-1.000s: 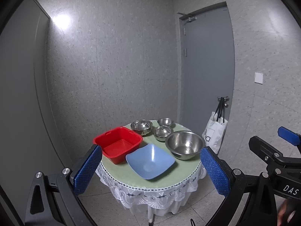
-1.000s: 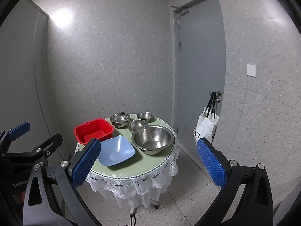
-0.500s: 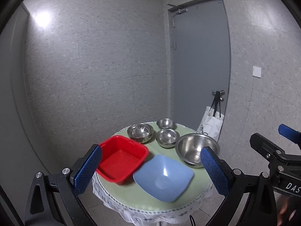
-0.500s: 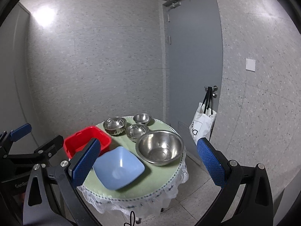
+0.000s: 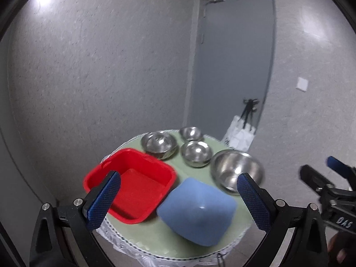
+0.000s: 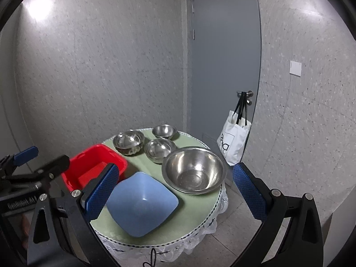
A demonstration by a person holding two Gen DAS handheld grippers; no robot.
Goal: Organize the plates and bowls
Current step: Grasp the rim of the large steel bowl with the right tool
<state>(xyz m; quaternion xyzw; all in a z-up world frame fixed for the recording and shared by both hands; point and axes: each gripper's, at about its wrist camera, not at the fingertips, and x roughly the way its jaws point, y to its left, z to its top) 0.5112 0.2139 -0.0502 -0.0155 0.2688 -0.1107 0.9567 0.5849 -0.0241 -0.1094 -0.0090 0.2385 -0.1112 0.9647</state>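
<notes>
A small round table [image 5: 155,238] [image 6: 198,213] with a green cloth holds a red square basin [image 5: 131,182] [image 6: 93,166], a blue square bowl [image 5: 198,209] [image 6: 142,202], a large steel bowl [image 5: 237,171] [image 6: 193,170] and three smaller steel bowls [image 5: 195,153] [image 6: 159,148] at the back. My left gripper [image 5: 178,200] is open and empty above the table's near edge. My right gripper [image 6: 175,191] is open and empty, in front of the blue bowl and large steel bowl.
A grey door [image 6: 222,55] stands behind the table, with a white tote bag [image 6: 233,142] hanging from its handle. Grey speckled walls close in at the back and right. A lace trim [image 6: 200,233] hangs from the table's edge.
Both grippers have moved closer to the table; the dishes now look larger and lower in view. Both stay open and empty.
</notes>
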